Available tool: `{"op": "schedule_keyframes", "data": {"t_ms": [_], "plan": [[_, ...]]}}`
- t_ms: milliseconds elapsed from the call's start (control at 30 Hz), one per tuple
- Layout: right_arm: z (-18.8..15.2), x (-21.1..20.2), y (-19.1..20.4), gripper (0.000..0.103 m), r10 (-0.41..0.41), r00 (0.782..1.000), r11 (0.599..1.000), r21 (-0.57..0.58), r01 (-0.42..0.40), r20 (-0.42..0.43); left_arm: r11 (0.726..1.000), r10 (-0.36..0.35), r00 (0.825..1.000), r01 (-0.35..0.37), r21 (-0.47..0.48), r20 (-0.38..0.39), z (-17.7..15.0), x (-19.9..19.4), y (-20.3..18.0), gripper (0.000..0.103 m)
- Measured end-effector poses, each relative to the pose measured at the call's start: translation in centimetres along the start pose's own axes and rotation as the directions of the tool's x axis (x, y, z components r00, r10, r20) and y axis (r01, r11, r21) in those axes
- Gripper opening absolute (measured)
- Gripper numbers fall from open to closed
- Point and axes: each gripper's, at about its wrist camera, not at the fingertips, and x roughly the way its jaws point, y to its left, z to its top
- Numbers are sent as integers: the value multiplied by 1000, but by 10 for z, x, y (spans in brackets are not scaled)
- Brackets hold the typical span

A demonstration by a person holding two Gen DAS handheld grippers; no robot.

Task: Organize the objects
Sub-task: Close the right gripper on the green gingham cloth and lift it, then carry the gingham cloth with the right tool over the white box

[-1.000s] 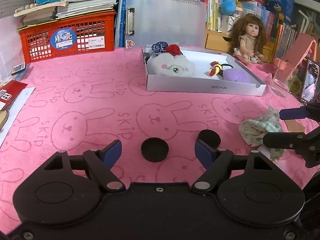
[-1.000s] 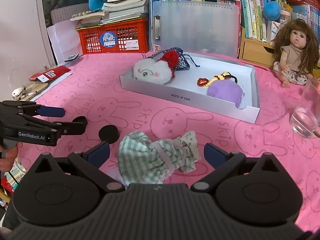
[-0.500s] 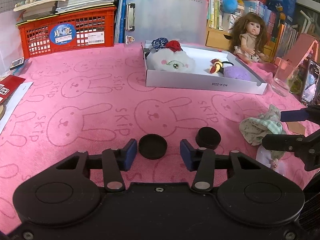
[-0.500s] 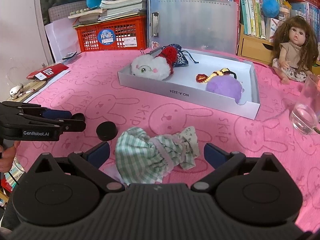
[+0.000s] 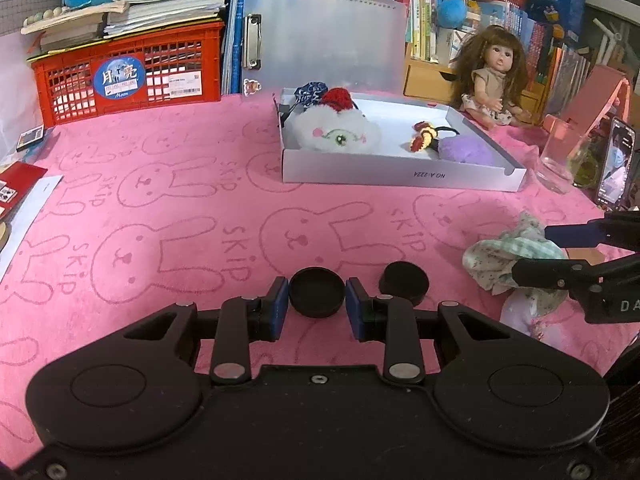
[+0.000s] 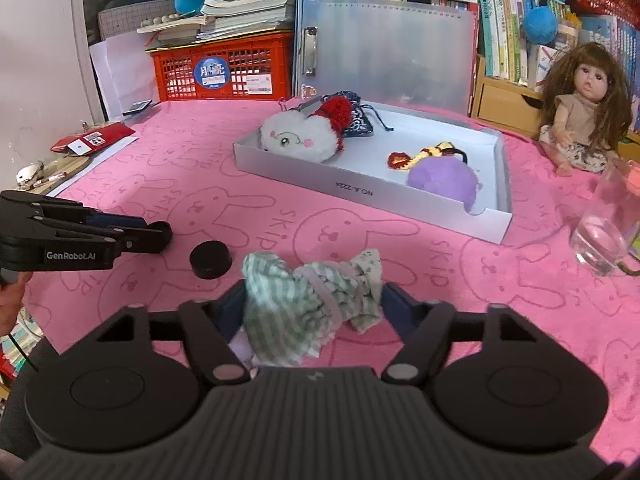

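The white tray (image 5: pixel 400 178) is sitting at the far side of the pink cloth (image 5: pixel 160 208) and is already holding four things: a white plush (image 5: pixel 336 134), a purple pompom (image 5: pixel 464 150), a small crocheted piece (image 5: pixel 424 140) and a dark pouch (image 5: pixel 310 92). So I am judging the tidying as partly done. Three things are waiting outside the tray, all near the front edge: the doll dress (image 6: pixel 308 300), one black cap (image 5: pixel 317 296) and a second black cap (image 5: pixel 404 282) just beside it.

The right gripper (image 6: pixel 312 308) is clenching the doll dress — its blue pads are pressing into the cloth from both sides. The left gripper (image 5: pixel 316 302) is grasping the first black cap, with both pads touching its rim.

Compared with one second ago, both tools are now closed: the left jaws were standing wide around the cap, and the right jaws were standing wide beside the dress — half a second ago only the left ones were narrowing. Nothing is lifted yet, as far as I can tell.
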Motion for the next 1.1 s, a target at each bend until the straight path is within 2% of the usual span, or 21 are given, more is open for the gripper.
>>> {"op": "schedule_keyframes", "data": {"t_ms": [100, 200, 233, 733, 1100], "plan": [[1, -3, -2, 56, -11, 1000, 1000, 15, 11, 13, 1000, -6, 1000, 6, 2, 8, 4, -1, -2, 29], [4, -6, -6, 39, -15, 999, 999, 37, 14, 28, 1000, -16, 1000, 16, 0, 16, 11, -3, -4, 29], [5, -7, -6, 36, -22, 999, 999, 42, 21, 35, 1000, -19, 1000, 19, -1, 20, 14, -3, -5, 29], [34, -19, -35, 34, -128, 985, 982, 156, 110, 114, 998, -53, 995, 55, -16, 79, 65, 8, -18, 29], [61, 0, -76, 34, -234, 966, 946, 257, 199, 113, 996, -80, 992, 82, -19, 93, 105, 47, -38, 29]]}}
